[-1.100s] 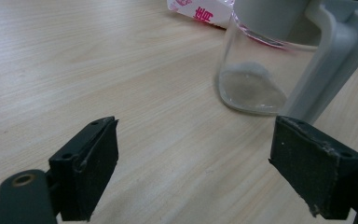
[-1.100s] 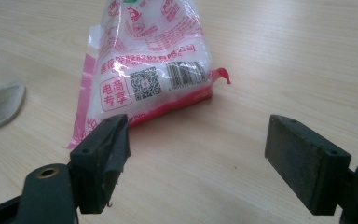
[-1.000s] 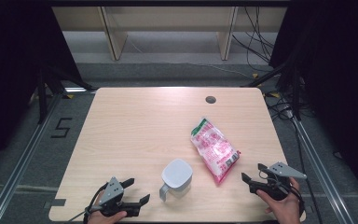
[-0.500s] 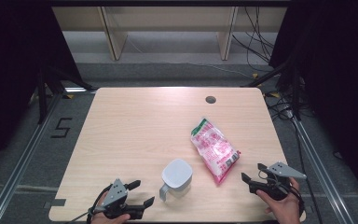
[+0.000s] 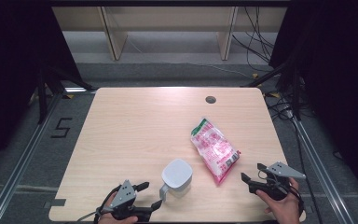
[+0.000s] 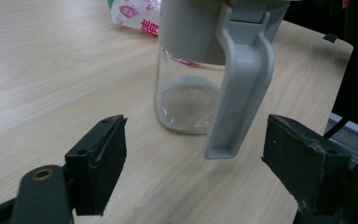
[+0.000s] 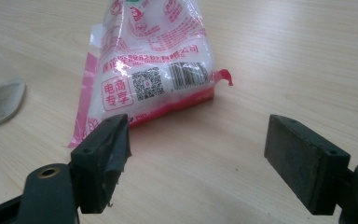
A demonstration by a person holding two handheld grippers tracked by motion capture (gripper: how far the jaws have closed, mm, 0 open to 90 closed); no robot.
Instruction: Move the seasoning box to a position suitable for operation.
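Note:
A clear jug [image 5: 177, 175] with a grey lid and grey handle stands near the table's front edge. Its handle [image 6: 240, 88] points at my left gripper [image 5: 150, 195], which is open just left of it. In the left gripper view the handle hangs between the spread jaws of the left gripper [image 6: 196, 172], touching neither. A pink and white sealed bag [image 5: 213, 149] lies flat to the jug's right. My right gripper [image 5: 252, 171] is open beside the bag's near end. In the right gripper view the bag [image 7: 154, 70] lies just ahead of the right gripper [image 7: 198, 163].
The wooden table [image 5: 135, 135] has a small round cable hole [image 5: 210, 99] at the back right. A "5" mark [image 5: 61, 127] is on the floor to the left. Cables [image 5: 284, 107] trail on the floor at the right, with shelving behind.
My left gripper has crept a little to the right, closer to the jug's handle. The right gripper, jug and bag have not moved.

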